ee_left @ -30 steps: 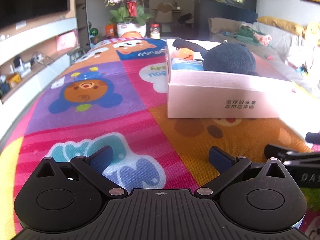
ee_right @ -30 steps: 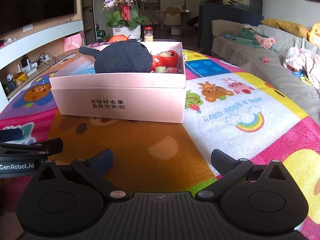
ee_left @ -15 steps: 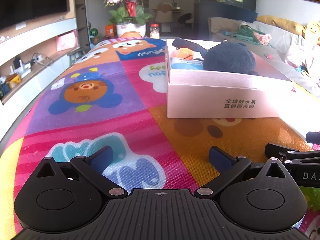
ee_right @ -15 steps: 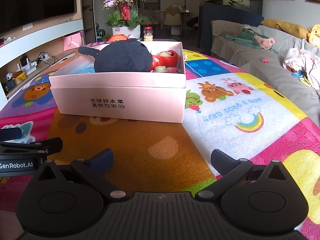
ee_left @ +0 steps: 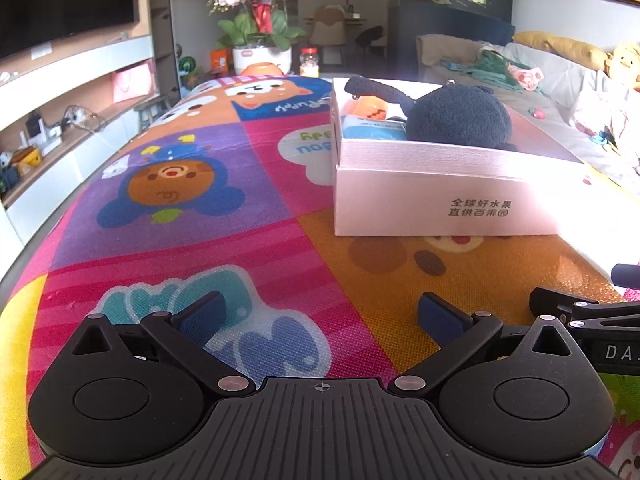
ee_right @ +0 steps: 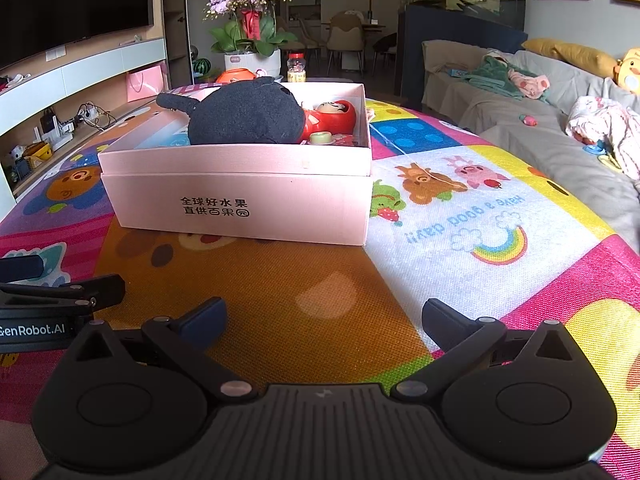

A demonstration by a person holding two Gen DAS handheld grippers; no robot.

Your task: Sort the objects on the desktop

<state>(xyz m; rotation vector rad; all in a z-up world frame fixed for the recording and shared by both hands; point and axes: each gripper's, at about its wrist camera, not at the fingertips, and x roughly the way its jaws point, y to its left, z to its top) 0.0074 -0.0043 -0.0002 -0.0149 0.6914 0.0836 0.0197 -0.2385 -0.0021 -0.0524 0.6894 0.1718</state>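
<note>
Fingers of both the left gripper (ee_left: pixel 320 312) and right gripper (ee_right: pixel 324 316) stand wide apart and empty above the mat (ee_right: pixel 304 280) — the pink box (ee_right: pixel 240 200), already holding the toys, lies straight ahead, long side facing, right gripper seemingly nearer.

Daylight fills both views, bright and even, coming from the right. In the left wrist view glare washes out the pink box (ee_left: pixel 440 200) at its right end and the mat (ee_left: pixel 200 208) beside it. A soft shadow lies under the box's near wall. Fisheye distortion bends the shelves (ee_right: pixel 80 72) and mat edges. Near objects stay sharp; the far room softens slightly.
</note>
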